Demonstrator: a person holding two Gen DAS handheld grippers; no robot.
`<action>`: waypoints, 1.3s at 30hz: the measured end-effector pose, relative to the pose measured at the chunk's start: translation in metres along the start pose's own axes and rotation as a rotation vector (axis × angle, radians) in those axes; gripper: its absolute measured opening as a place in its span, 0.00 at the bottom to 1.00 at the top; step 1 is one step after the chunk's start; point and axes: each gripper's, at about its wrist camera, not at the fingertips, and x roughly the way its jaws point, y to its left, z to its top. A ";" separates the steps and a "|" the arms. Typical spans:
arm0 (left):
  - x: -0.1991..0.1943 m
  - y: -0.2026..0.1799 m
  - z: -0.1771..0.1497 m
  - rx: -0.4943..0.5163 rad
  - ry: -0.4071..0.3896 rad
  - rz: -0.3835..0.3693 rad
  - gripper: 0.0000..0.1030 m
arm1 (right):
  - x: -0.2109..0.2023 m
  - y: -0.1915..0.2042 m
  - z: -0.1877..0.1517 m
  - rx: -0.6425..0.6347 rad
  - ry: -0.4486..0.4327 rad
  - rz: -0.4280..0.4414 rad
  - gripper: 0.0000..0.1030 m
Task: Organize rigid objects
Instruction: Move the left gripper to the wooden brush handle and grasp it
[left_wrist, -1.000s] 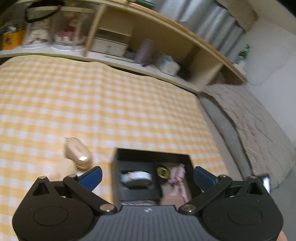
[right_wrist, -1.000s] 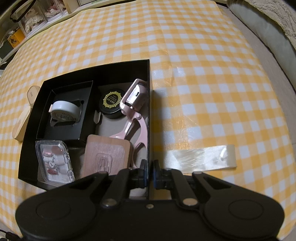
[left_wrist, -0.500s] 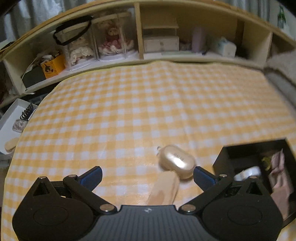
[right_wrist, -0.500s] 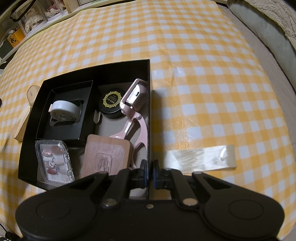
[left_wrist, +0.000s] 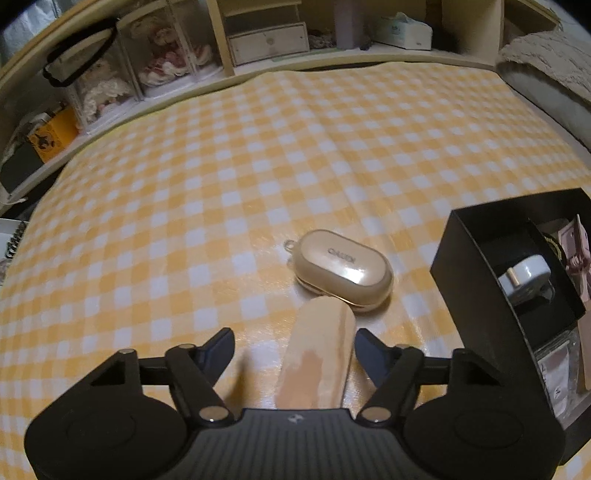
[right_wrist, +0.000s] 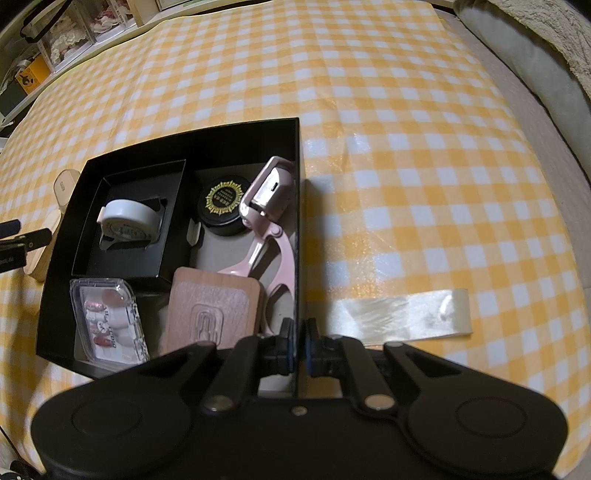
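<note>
A flat beige stick lies on the checked cloth between the jaws of my left gripper, which are closing. The right finger is almost at the stick and the left one stands well clear. Just beyond the stick sits a glossy beige earbud case. My right gripper is shut on the right wall of the black box. The box holds a white tape dispenser, a black round jar, a pink eyelash curler, a wooden pad and a clear nail case.
The black box stands right of the left gripper. A strip of clear tape is stuck on the cloth right of the box. Shelves with dolls and boxes line the far edge, and a grey blanket lies at the right.
The left gripper swung left from above the box, dropped toward the cloth over the beige stick, and its jaws narrowed. The right gripper and the box kept still.
</note>
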 end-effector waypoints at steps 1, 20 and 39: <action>0.002 -0.002 -0.001 0.003 0.005 -0.007 0.67 | 0.000 0.000 0.000 0.000 0.000 0.000 0.06; -0.001 0.012 0.000 -0.199 0.026 0.000 0.43 | 0.000 0.002 -0.002 -0.002 0.003 -0.006 0.06; -0.096 -0.072 0.028 -0.166 -0.215 -0.200 0.43 | 0.001 0.002 -0.002 -0.005 0.004 -0.010 0.06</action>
